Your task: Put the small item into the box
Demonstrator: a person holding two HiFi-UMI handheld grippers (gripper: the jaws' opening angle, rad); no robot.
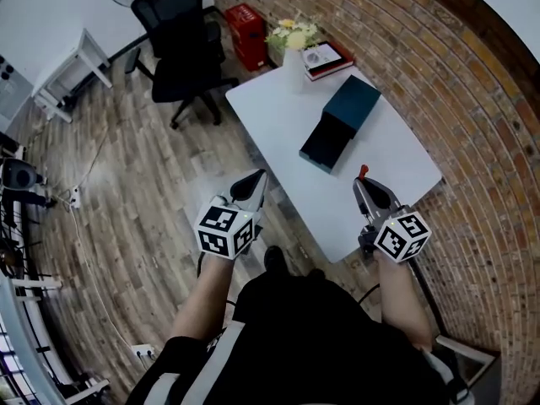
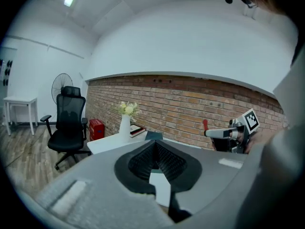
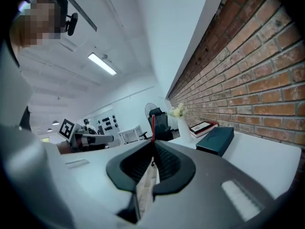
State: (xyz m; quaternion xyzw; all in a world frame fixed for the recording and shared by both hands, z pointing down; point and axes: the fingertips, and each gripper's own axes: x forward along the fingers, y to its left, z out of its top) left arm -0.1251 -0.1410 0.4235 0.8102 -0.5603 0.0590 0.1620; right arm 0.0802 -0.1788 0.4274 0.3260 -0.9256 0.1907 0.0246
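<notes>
Small item half-hidden in right gripper

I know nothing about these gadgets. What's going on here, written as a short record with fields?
Surface: white table beside a brick wall
Box: dark teal box lying on the table, ahead of both claws
Left claw: left claw shut, nothing in it, beside the table's left edge
Right claw: right claw shut on a small red item, above the table's near part
Also on table: white vase with flowers, book
Task state: item not yet in the box
</notes>
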